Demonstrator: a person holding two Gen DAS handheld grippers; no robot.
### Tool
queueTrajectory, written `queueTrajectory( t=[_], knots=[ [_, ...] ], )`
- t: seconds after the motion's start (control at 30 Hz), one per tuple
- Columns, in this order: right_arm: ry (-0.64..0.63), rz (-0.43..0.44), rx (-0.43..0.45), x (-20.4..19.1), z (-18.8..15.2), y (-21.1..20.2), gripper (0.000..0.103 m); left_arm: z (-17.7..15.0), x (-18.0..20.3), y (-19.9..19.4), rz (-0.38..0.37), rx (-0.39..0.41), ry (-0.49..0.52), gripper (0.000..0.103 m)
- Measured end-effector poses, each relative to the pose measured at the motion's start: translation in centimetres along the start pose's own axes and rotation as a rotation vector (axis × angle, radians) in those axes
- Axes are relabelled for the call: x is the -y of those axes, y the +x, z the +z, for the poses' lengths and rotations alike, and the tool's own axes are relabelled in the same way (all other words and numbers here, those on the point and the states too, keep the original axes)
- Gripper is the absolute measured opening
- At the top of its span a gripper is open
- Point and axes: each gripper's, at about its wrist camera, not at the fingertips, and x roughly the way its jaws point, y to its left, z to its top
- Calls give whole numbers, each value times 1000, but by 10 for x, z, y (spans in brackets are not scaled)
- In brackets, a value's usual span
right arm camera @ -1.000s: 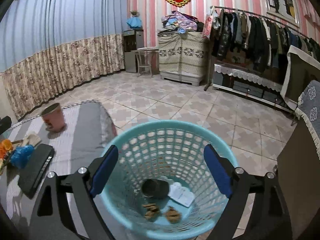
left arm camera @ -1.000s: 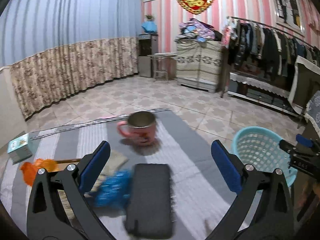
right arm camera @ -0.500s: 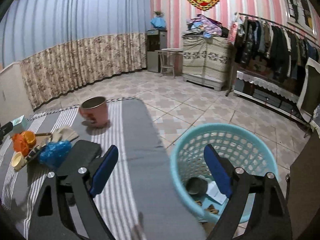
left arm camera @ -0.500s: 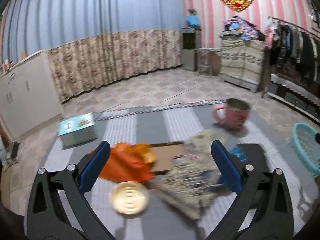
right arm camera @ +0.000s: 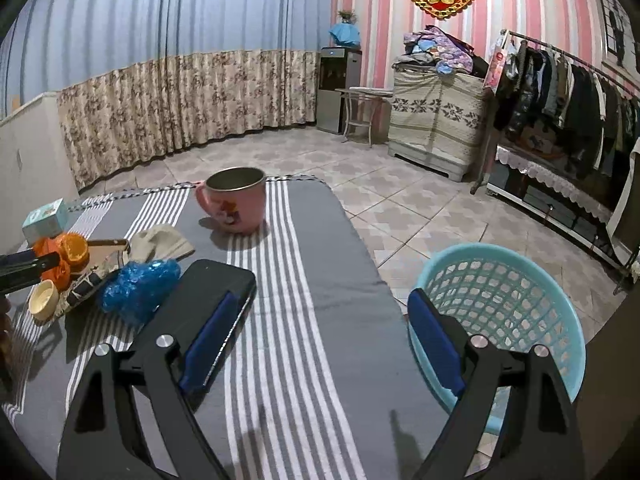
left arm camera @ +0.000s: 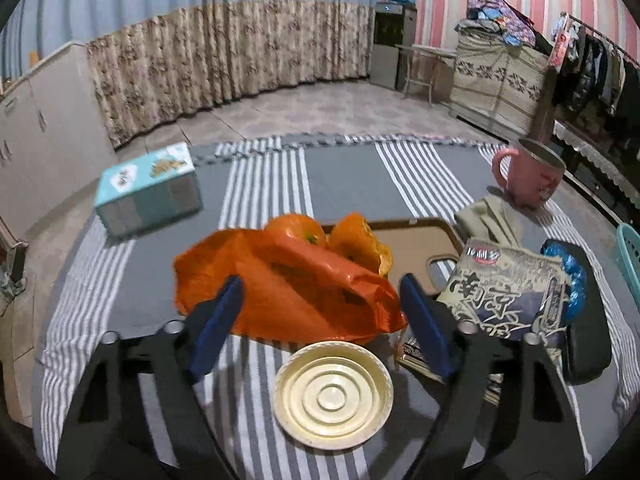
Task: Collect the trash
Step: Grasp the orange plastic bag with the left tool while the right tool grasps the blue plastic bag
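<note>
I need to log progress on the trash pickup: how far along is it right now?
Done: nothing checkable; the basket interior is hidden here. In hand: nothing; the left tool is open around the orange bag, and the right tool is open and empty. Left on the table: orange bag, foil lid, printed wrapper and blue wrapper.

The orange bag (left arm camera: pixel 288 280) is thin, shiny, crinkly plastic. The round lid (left arm camera: pixel 333 395) looks like smooth, shiny metal. The striped tablecloth (left arm camera: pixel 348 168) is soft, dull cloth. The blue basket (right arm camera: pixel 516 304) is smooth plastic.
</note>
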Motion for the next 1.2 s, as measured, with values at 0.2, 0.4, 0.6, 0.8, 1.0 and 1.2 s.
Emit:
queueTrajectory(
  t=[0.2,0.4,0.6,0.8,1.0,1.2],
  knots=[
    [-10,12,-8,-10,2,1,86,-2,4,3,-46,-8,19,26],
    [-32,41,-14,-27,3,0,86,-1,7,-4,-46,7,36,2],
    [-65,100,-38,-61,5,7,86,6,4,-30,-43,68,66,2],
    [-98,160,-101,-100,-2,29,86,13,-6,-53,-74,121,58,2],
    [-140,218,-150,-134,-4,52,74,18,-12,-60,-84,142,53,2],
    [-189,304,-174,-145,-4,59,11,17,-11,-56,-83,126,37,2]
  ],
)
